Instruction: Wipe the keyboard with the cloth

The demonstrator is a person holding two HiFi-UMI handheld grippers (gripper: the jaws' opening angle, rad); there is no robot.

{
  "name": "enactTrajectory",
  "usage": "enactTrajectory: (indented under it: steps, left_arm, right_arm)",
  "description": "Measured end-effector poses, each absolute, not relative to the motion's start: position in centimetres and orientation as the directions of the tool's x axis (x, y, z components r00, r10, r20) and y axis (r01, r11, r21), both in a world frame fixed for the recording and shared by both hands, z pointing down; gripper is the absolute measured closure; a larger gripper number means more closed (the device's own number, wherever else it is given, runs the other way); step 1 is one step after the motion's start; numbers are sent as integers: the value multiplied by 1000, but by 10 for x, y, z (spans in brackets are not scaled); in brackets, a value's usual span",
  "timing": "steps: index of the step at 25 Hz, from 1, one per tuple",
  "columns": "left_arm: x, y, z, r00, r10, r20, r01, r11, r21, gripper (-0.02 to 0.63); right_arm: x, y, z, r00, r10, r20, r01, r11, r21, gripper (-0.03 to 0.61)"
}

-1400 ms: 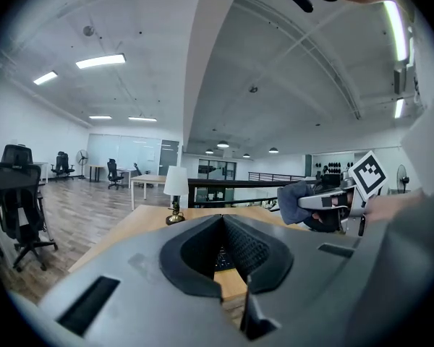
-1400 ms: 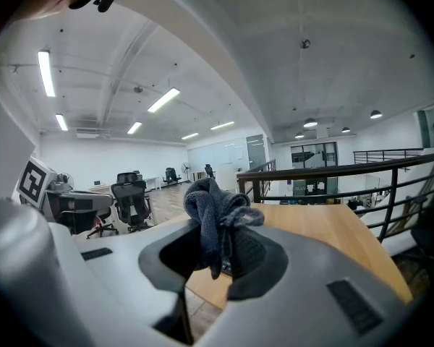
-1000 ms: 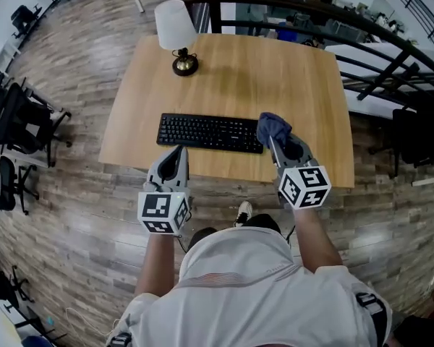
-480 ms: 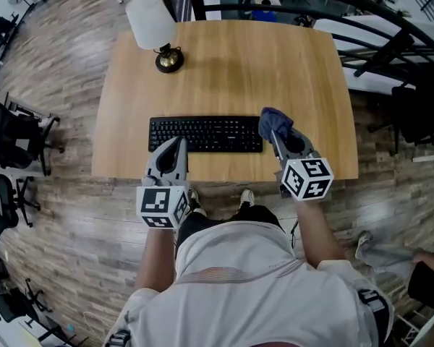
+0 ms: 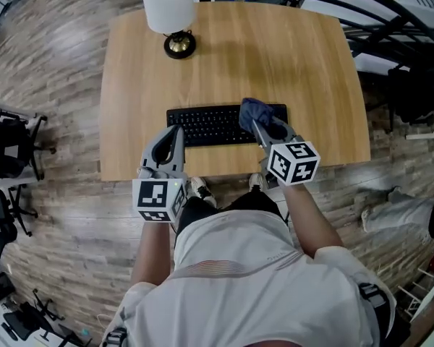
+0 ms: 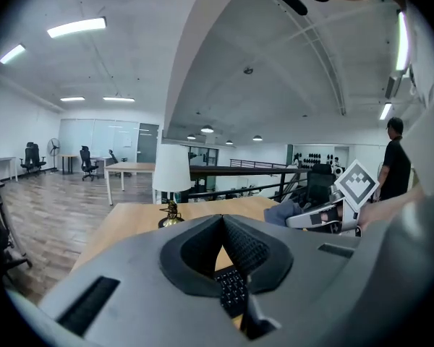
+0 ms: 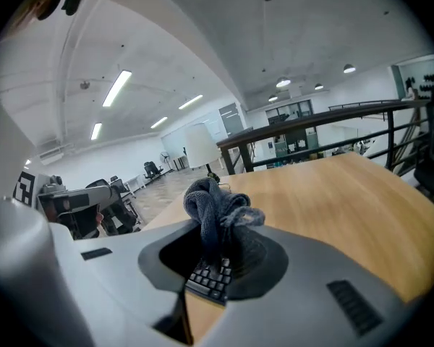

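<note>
A black keyboard (image 5: 210,124) lies near the front edge of the wooden table (image 5: 304,71). My right gripper (image 5: 258,126) is shut on a bunched blue-grey cloth (image 5: 252,112), which sits over the keyboard's right part. In the right gripper view the cloth (image 7: 215,212) sticks up between the jaws, with keys (image 7: 208,279) just below. My left gripper (image 5: 175,135) is shut with nothing in it, hovering at the keyboard's left front corner. Its closed jaws meet above the keys (image 6: 233,293) in the left gripper view.
A table lamp (image 5: 172,11) with a white shade and brass base stands at the table's back left. A dark railing (image 5: 390,20) runs behind and to the right. Office chairs (image 5: 3,150) stand on the wood floor at left.
The right gripper has carried the cloth leftward from beyond the keyboard's right end onto its right part. The view has shifted; the left gripper stays near the keyboard's left front.
</note>
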State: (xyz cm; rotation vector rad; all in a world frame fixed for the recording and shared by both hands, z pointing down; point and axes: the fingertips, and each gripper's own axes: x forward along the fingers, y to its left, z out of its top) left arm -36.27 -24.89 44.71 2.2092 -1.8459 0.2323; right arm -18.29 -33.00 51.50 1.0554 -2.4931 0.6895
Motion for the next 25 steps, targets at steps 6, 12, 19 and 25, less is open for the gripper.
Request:
enactTrajectory:
  steps: [6,12,19,25]
  left_arm:
    - [-403,-237,462,186,-937,296,-981,-159,115,600]
    - [-422,-219,474,175,-933,315,-981,-139,134,600]
    - [-445,-208,487,154,-928,339,-982,-107,153,600]
    - [-446,-205,495,149,-921,359,-981,-92,171,600]
  right_arm:
    - [-279,-314,572,-723,-405,560,-674,590,-444,448]
    - [-355,-289,637,-721,-259,642,-641,602,-477,447]
    - [-415,-292,683,-696,-203,689,-664,549,-508,446]
    - [-424,-302,693,-681,-186,708,-672,542,-504,442]
